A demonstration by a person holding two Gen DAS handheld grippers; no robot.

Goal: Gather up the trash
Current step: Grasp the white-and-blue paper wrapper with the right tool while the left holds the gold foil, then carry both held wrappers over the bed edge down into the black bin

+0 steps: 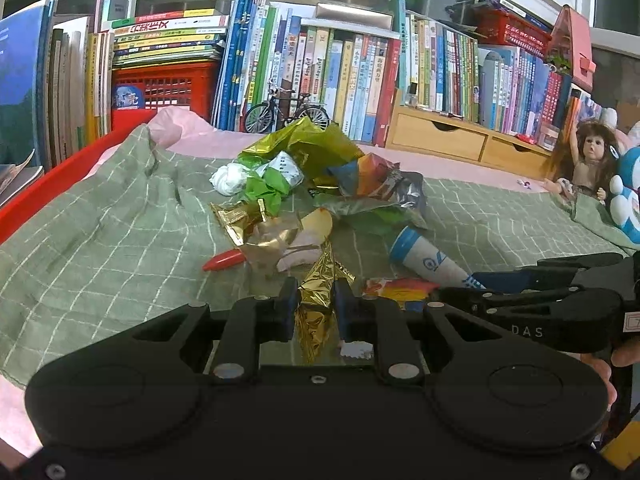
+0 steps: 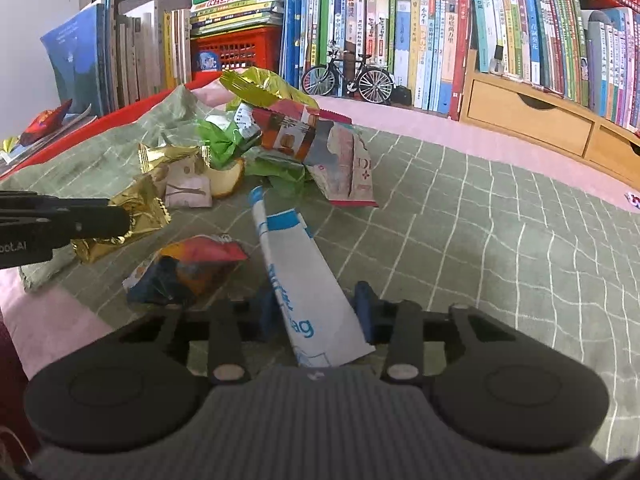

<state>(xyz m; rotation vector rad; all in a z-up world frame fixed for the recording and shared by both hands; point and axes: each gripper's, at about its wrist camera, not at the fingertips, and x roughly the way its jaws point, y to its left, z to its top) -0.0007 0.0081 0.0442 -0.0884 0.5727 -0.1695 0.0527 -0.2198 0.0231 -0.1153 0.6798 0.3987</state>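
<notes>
Trash lies heaped on a green checked cloth point(image 1: 100, 216). In the left wrist view my left gripper point(image 1: 316, 306) is shut on a crumpled gold foil wrapper point(image 1: 320, 280) at the pile's near edge. My right gripper point(image 2: 316, 312) is shut on the wide end of a flattened white and blue paper cup point(image 2: 296, 264), which points toward the pile. The right gripper point(image 1: 476, 284) also shows from the side, at the cup point(image 1: 424, 256). A colourful snack bag point(image 2: 188, 264) lies between the two grippers. The left gripper point(image 2: 124, 220) holds the gold wrapper point(image 2: 136, 208) there too.
Behind lie a gold-green foil bag point(image 1: 304, 144), a white tissue ball point(image 1: 230, 178), an apple slice point(image 1: 320, 222) and a red pen-like piece point(image 1: 224, 260). Books point(image 1: 340, 68), a model bicycle point(image 1: 286, 114), wooden drawers point(image 1: 440, 136) and a doll point(image 1: 588, 160) line the back. A red rim point(image 1: 48, 188) edges the left.
</notes>
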